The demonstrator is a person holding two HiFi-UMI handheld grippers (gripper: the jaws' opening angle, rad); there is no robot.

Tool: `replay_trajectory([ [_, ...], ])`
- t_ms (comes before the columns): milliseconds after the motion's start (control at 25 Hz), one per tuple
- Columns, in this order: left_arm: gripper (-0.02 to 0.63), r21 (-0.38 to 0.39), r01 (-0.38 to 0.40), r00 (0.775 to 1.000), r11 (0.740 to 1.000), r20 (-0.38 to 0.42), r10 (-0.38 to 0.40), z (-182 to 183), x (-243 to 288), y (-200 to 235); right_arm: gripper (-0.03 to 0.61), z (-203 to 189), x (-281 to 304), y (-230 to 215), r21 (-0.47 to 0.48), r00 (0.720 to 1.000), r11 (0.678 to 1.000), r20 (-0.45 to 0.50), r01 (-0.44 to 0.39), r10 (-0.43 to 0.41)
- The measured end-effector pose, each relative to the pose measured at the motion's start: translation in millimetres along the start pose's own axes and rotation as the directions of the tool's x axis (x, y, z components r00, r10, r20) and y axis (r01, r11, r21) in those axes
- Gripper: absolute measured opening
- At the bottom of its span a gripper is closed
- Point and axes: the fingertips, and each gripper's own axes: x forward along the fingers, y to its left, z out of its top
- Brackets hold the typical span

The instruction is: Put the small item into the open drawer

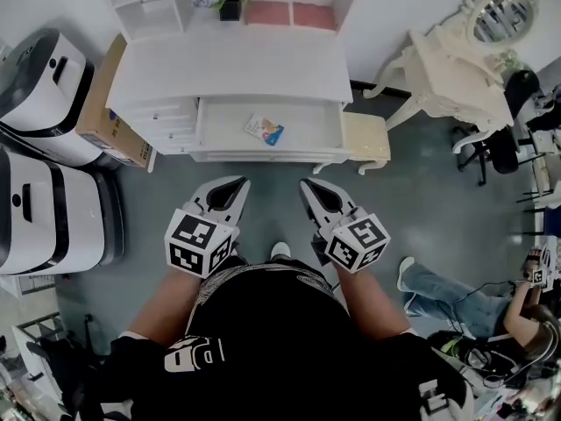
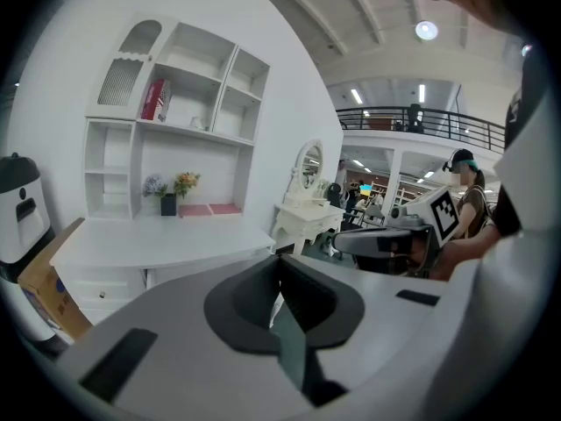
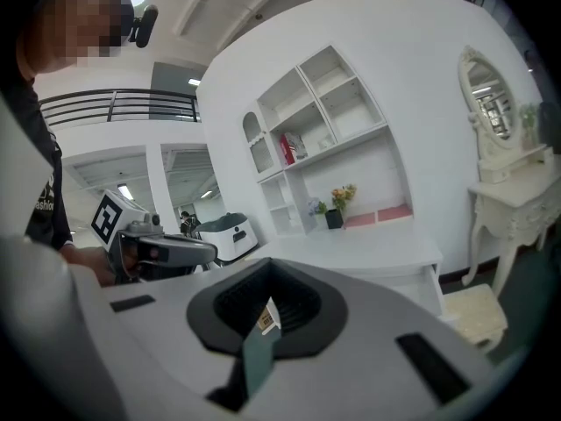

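The white desk stands ahead with its drawer pulled open. A small colourful printed packet lies flat on the drawer's floor, right of middle. Both grippers hover over the grey floor, short of the drawer and close to my body. My left gripper is shut and holds nothing. So is my right gripper. In the left gripper view the jaws of the left gripper meet along a seam, and the desk lies beyond. In the right gripper view the right gripper is closed too.
Two white and black machines and a cardboard box stand left of the desk. A cream stool touches the desk's right end. A vanity table with a mirror is far right. A person sits at the lower right.
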Motion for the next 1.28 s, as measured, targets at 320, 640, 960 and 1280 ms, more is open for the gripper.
replay_trajectory([
  [320, 0.014, 0.003, 0.029, 1.000, 1.000, 0.005, -0.029, -5, -10, 12, 0.008, -2, 9, 22, -0.001, 1.000, 1.000, -0.008, 0.026, -0.026],
  [640, 0.014, 0.007, 0.033, 0.999, 0.999, 0.014, -0.033, -7, -15, 20, 0.008, -4, 15, 33, -0.011, 1.000, 1.000, -0.017, 0.021, -0.022],
  [960, 0.014, 0.016, 0.034, 0.999, 0.999, 0.015, -0.034, -6, -17, 22, 0.006, -2, 20, 32, -0.016, 1.000, 0.999, -0.012, 0.029, -0.029],
  [1280, 0.014, 0.021, 0.041, 0.999, 0.999, 0.009, -0.041, -8, -20, 24, 0.006, -9, 24, 38, -0.013, 0.999, 1.000, -0.024, 0.022, -0.022],
])
